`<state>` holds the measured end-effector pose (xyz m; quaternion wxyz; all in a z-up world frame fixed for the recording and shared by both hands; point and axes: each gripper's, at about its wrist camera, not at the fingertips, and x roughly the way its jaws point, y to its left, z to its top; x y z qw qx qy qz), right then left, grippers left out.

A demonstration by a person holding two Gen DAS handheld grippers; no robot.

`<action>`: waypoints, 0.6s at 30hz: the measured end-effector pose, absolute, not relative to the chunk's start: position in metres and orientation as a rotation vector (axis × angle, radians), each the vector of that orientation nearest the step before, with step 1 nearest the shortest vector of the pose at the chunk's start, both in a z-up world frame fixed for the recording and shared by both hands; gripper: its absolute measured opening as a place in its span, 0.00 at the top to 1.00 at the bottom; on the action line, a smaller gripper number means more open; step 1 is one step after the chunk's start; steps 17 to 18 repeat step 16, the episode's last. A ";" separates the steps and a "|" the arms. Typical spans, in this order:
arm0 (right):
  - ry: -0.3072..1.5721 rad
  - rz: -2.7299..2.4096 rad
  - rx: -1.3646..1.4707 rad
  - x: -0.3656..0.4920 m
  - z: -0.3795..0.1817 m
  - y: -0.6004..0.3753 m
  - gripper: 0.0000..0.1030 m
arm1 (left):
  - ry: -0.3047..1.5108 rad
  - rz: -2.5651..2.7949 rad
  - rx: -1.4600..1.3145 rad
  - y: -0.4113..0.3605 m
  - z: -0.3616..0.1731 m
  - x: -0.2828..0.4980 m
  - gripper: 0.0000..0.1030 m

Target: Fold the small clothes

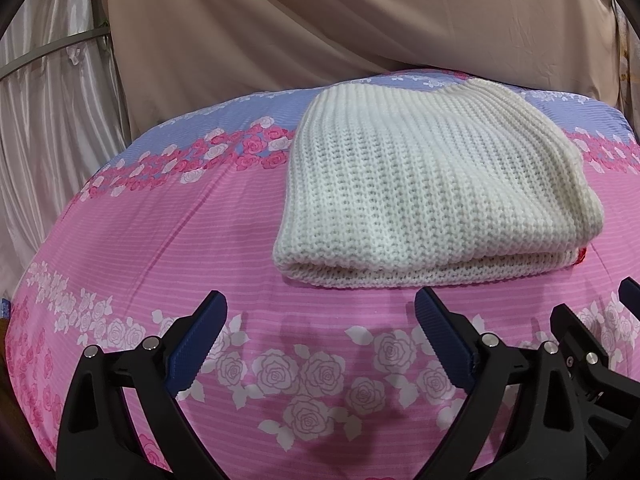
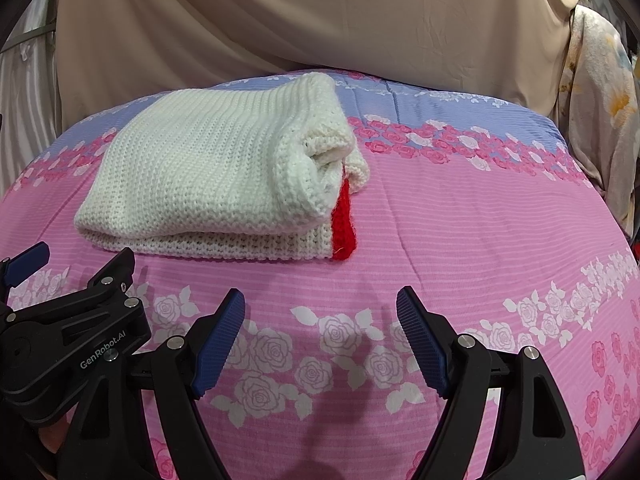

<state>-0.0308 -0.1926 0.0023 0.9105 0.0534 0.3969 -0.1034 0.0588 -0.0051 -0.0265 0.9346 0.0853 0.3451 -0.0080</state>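
Pink rose-print bedsheet (image 1: 120,240), beige draped cloth (image 1: 320,20) behind, floral curtain (image 2: 600,100)

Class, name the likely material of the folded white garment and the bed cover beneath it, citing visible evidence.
Folded white garment: chunky knitted yarn, probably wool or acrylic; ribbed stitches show, with a fuzzy red trim.
Bed cover: thin woven printed fabric, likely cotton or polyester; fine stripes, rose print, matte.

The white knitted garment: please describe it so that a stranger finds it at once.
Start at the pink floral bedsheet in front of the beige curtain. On it, ahead of both open grippers, lies the folded white knitted garment. It is the only clothing there, chunky ribbed, with a red trim at its right edge.
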 end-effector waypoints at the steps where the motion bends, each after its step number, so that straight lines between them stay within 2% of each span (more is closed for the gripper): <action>1: 0.816 -0.216 0.110 -0.031 0.003 -0.192 0.26 | 0.703 -0.016 0.174 -0.005 -0.026 0.058 0.11; 18: 0.816 -0.229 0.098 -0.033 0.005 -0.191 0.26 | 0.691 -0.014 0.191 -0.009 -0.024 0.055 0.15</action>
